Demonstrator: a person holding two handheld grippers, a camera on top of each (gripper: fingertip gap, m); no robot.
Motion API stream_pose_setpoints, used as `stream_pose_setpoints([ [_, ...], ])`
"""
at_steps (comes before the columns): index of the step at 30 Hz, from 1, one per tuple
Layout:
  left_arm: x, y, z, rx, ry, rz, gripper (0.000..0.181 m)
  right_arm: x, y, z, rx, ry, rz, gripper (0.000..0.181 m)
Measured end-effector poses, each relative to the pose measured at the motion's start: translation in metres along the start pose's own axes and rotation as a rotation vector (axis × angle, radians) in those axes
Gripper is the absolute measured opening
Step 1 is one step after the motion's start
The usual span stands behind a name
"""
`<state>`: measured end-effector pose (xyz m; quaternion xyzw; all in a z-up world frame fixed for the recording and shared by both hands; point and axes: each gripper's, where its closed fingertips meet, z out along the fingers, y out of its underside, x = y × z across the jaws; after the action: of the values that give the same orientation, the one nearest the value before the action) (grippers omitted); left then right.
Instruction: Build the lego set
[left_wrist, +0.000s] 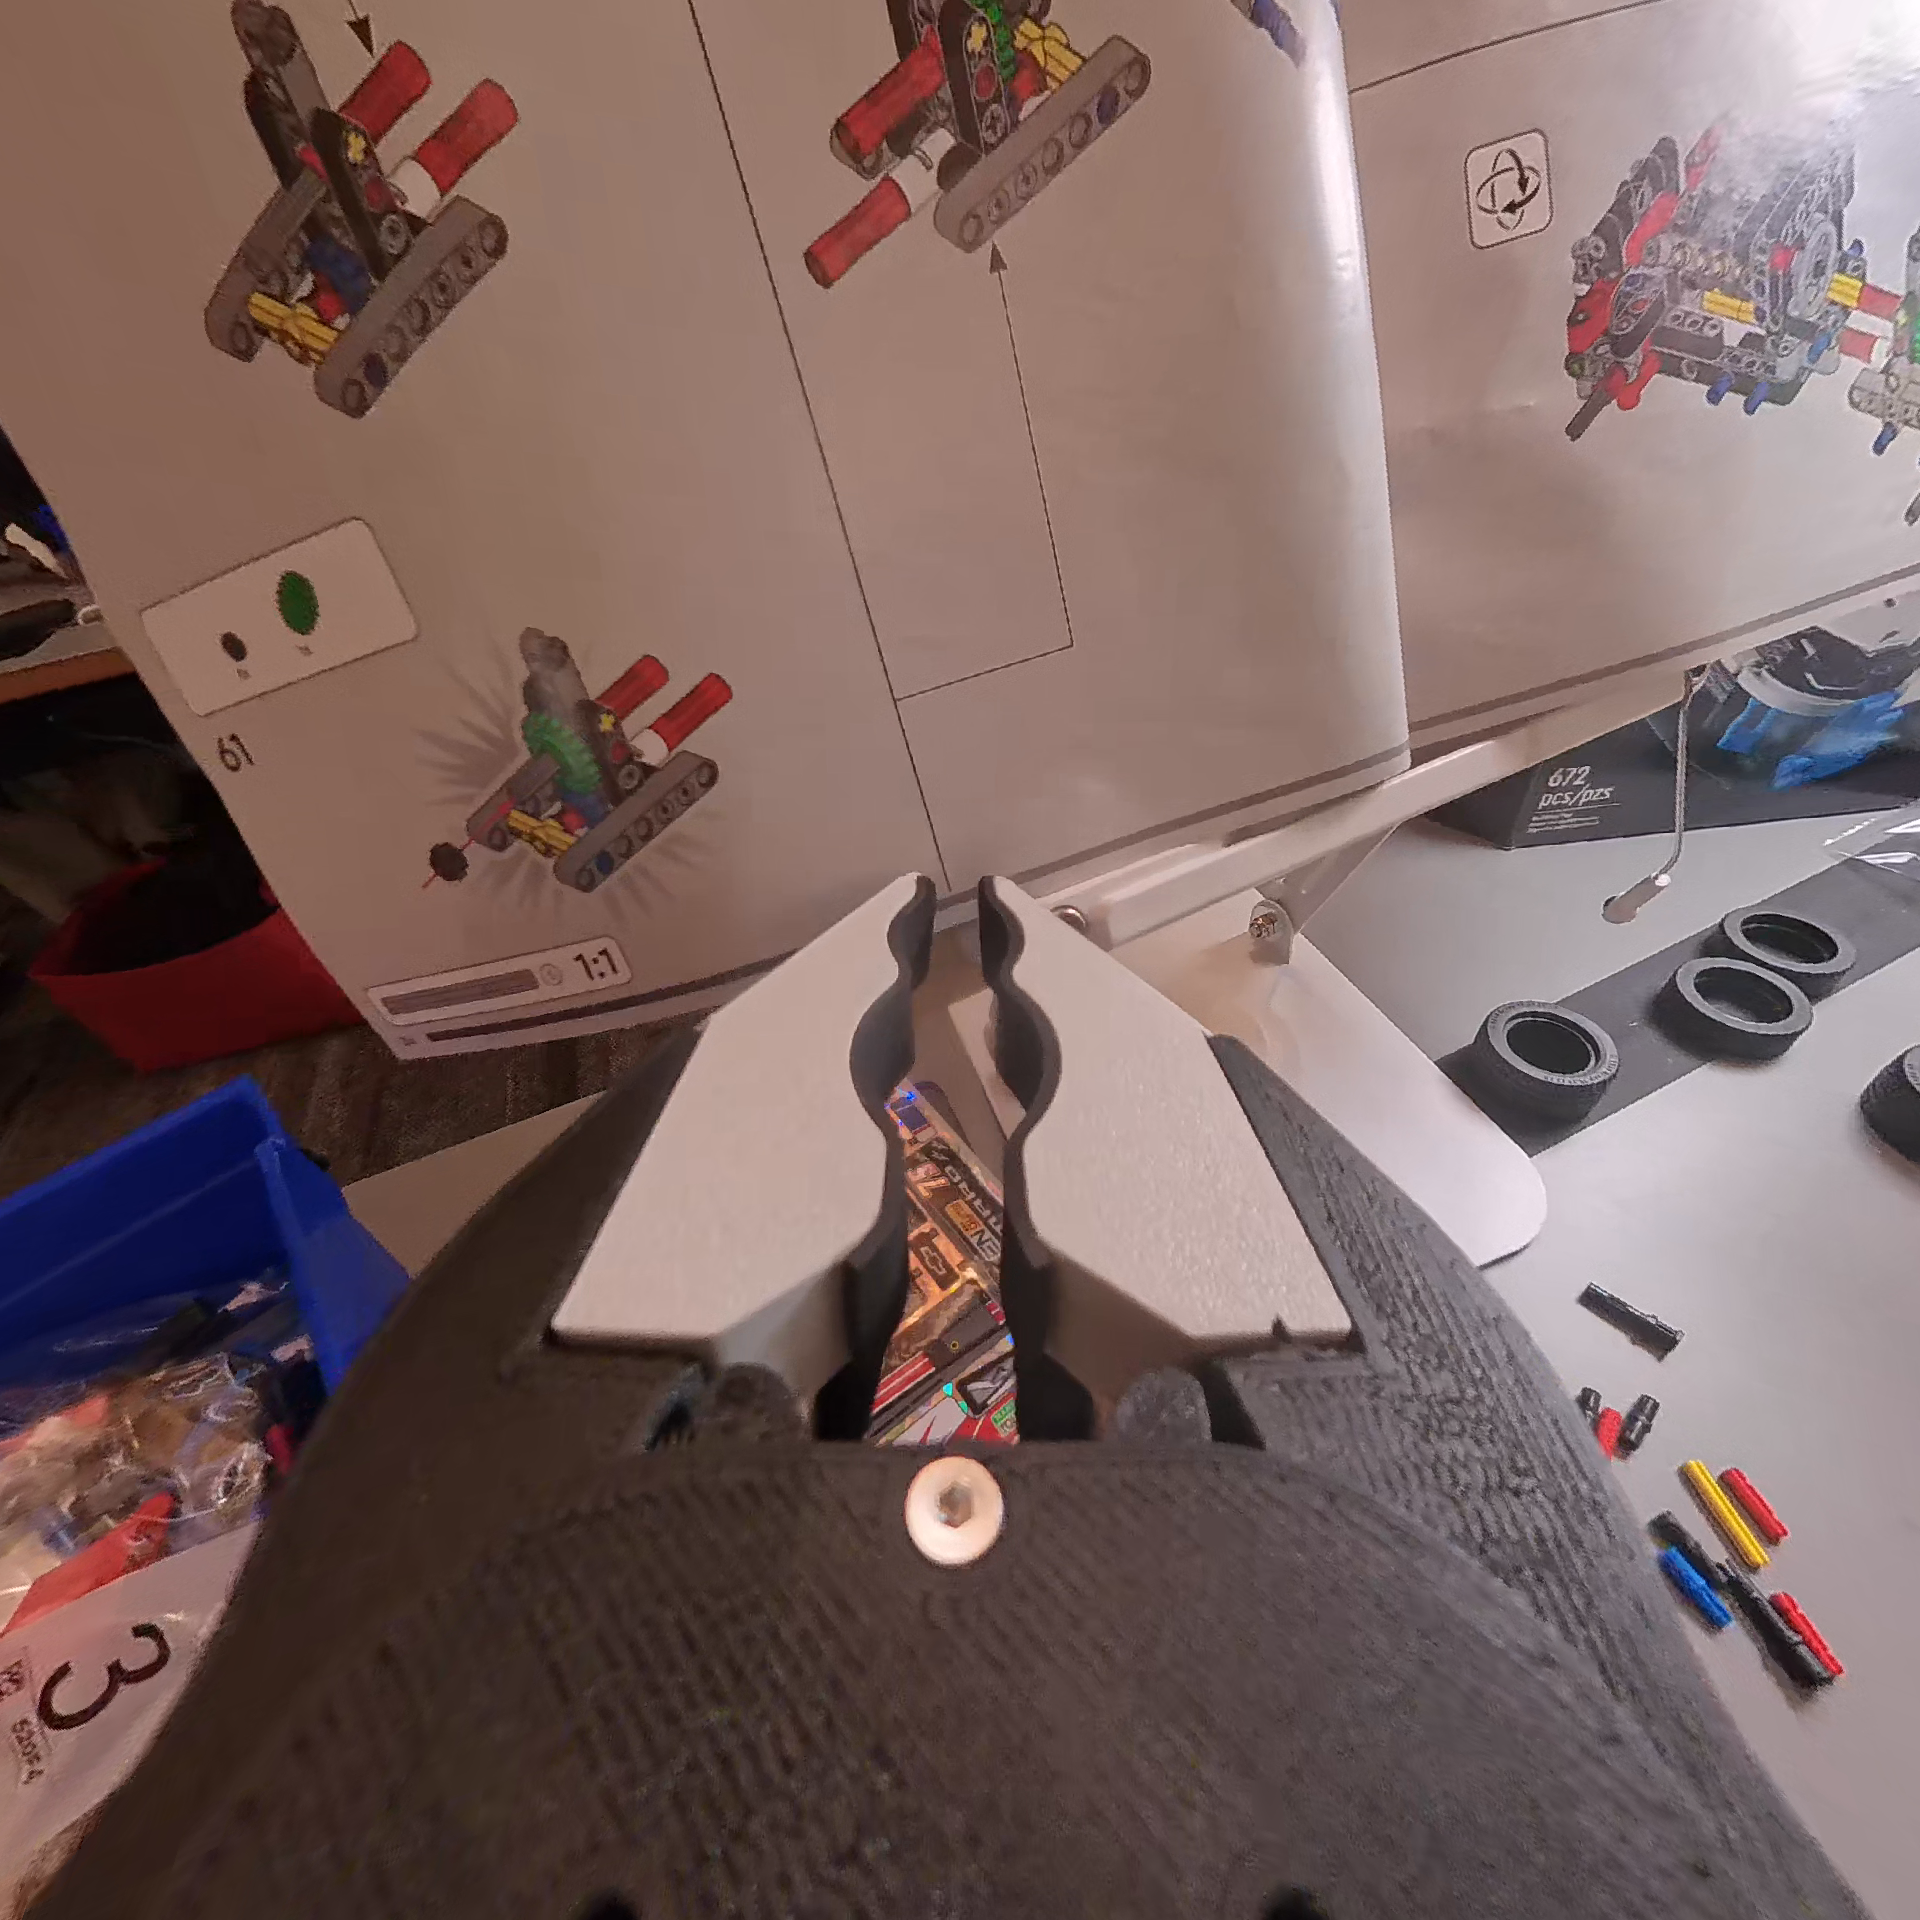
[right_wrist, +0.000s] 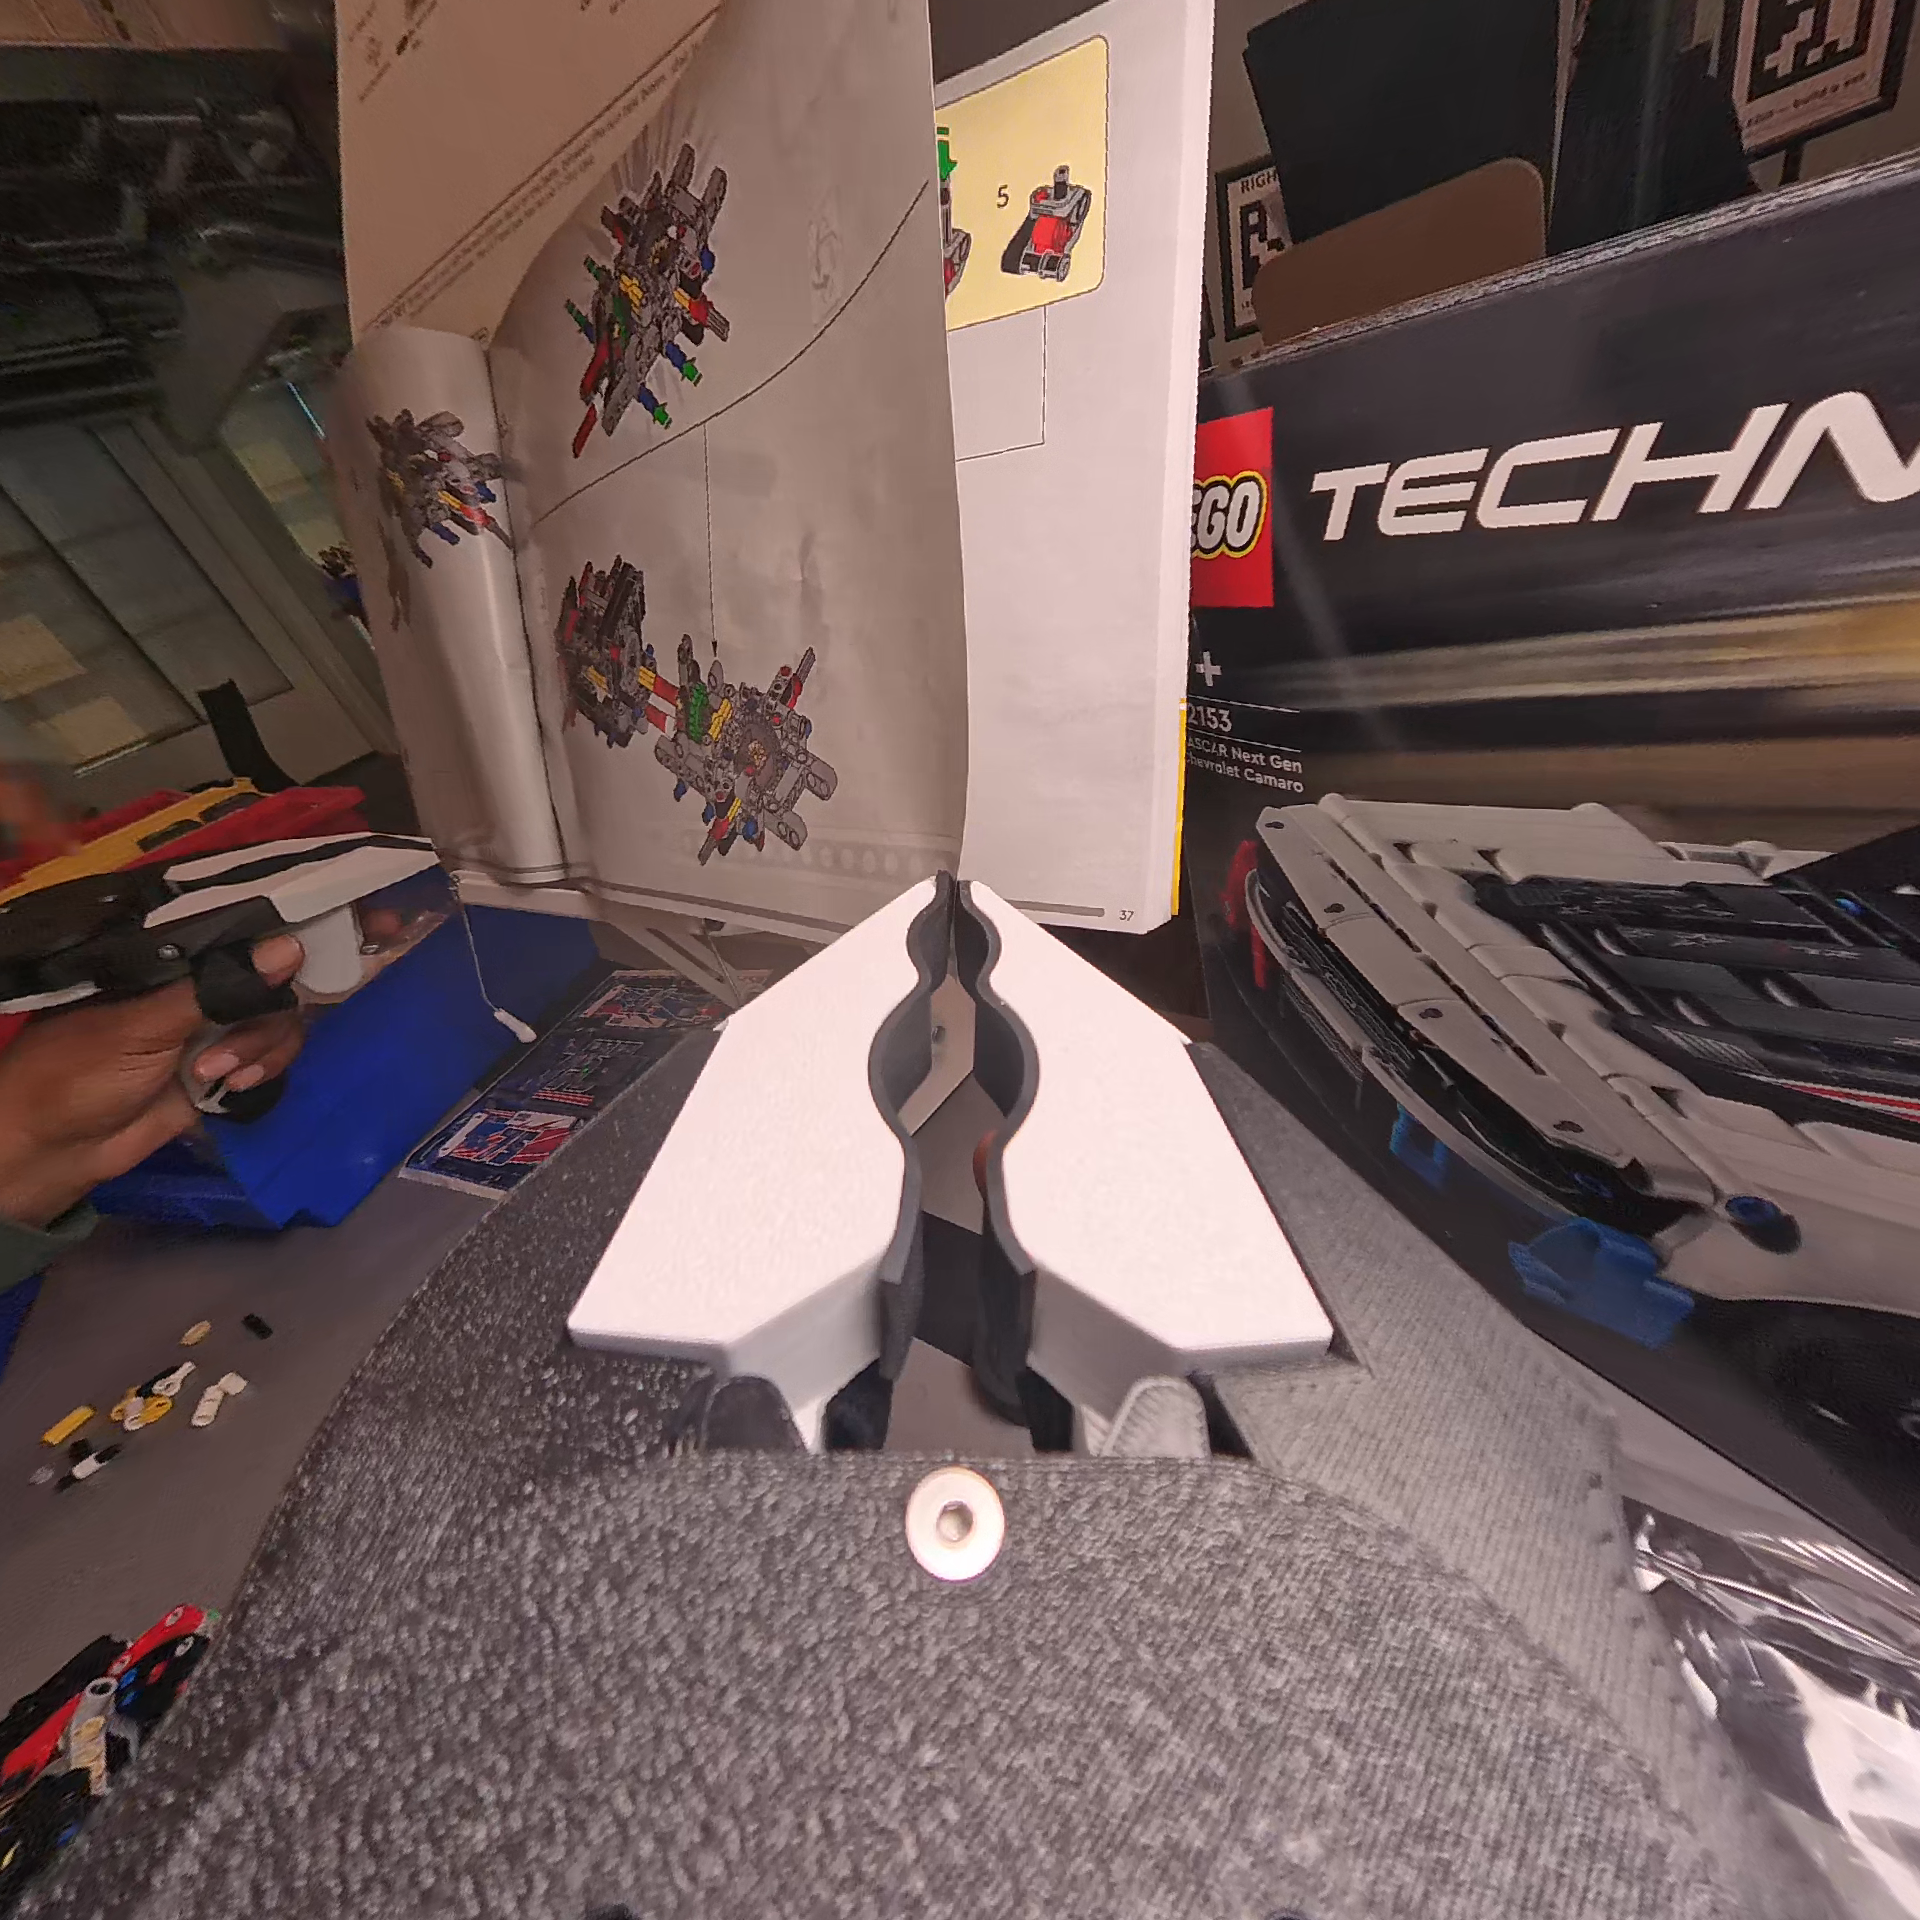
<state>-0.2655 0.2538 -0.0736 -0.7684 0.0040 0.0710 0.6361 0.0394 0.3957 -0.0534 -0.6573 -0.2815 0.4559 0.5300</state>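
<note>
The open instruction booklet (left_wrist: 623, 468) stands on a white stand (left_wrist: 1403, 1122). My left gripper (left_wrist: 954, 894) is in front of its lower edge, jaws a narrow gap apart and empty. A sticker sheet (left_wrist: 940, 1247) lies below it. My right gripper (right_wrist: 952, 883) is shut, its tips at the lower right corner of a lifted, curling booklet page (right_wrist: 810, 623), and it appears to pinch that page. The left gripper (right_wrist: 291, 883), held by a hand, shows at the left of the right wrist view. Loose coloured pins (left_wrist: 1735, 1538) lie on the grey table.
Three black tyres (left_wrist: 1548, 1044) lie to the right of the stand. A blue bin (left_wrist: 156, 1216) and a numbered parts bag (left_wrist: 94, 1662) are at the left. The black set box (right_wrist: 1558, 623) stands at the right. Small parts (right_wrist: 156, 1403) lie at the left, and a sticker sheet (right_wrist: 561, 1081). The tips of one gripper are about 35 centimeters away from the tips of the other.
</note>
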Motion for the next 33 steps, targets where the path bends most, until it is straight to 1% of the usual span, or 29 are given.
stream_pose_setpoints([
  [11, 0.02, -0.012, -0.017, 0.076, 0.044, -0.035, 0.007, -0.005, -0.001, -0.004, 0.016, -0.01, 0.002, 0.0],
  [20, 0.037, -0.016, -0.033, 0.126, 0.072, -0.066, 0.011, -0.009, -0.003, -0.008, 0.032, -0.015, -0.005, 0.0],
  [23, 0.048, -0.016, -0.041, 0.139, 0.098, -0.07, 0.015, -0.01, -0.003, -0.009, 0.034, -0.008, -0.02, 0.0],
  [28, 0.066, -0.013, -0.055, 0.147, 0.134, -0.026, 0.021, -0.012, -0.003, -0.01, 0.035, 0.001, -0.039, 0.0],
  [33, 0.072, -0.009, -0.07, 0.166, 0.124, 0.006, 0.027, -0.016, -0.003, -0.013, 0.048, 0.026, -0.083, 0.0],
])
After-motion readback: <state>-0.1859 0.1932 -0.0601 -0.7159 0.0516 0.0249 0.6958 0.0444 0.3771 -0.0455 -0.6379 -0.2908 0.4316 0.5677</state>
